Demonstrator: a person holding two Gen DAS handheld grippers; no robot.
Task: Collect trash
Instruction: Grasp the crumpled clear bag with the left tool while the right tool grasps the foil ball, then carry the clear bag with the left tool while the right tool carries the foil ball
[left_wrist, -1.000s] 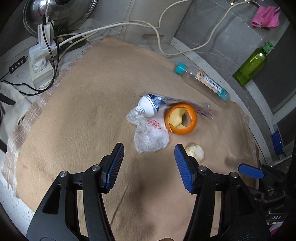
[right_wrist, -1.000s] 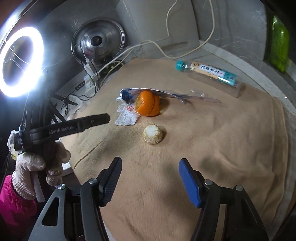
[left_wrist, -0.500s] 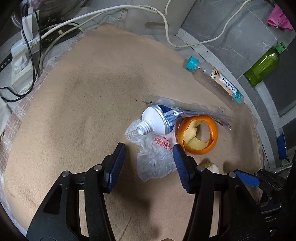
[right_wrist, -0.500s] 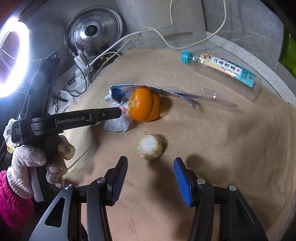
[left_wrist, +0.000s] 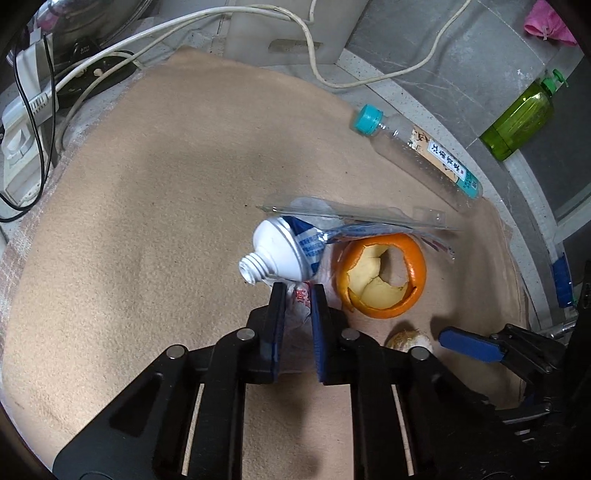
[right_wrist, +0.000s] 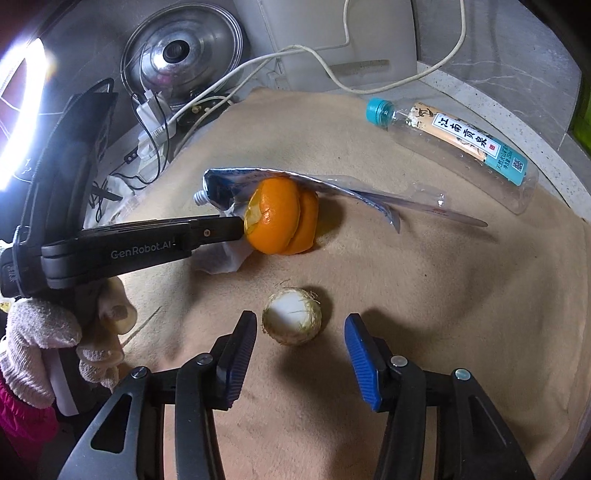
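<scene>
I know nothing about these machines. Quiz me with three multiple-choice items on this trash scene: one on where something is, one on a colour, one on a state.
1. Where is the small pale round scrap?
A. between the right tongs' open fingers
B. inside the orange peel
C. on the clear bottle

2. What colour is the bottle's cap?
A. red
B. teal
C. black

3. How do the left tongs stand?
A. wide open over bare cloth
B. shut on the crumpled plastic wrapper
C. shut on the toothpaste tube

Answers: 1 A, it lies on the cloth between the fingers, untouched. 2 B, the cap is teal. 3 B, wrapper is pinched between the pads.
</scene>
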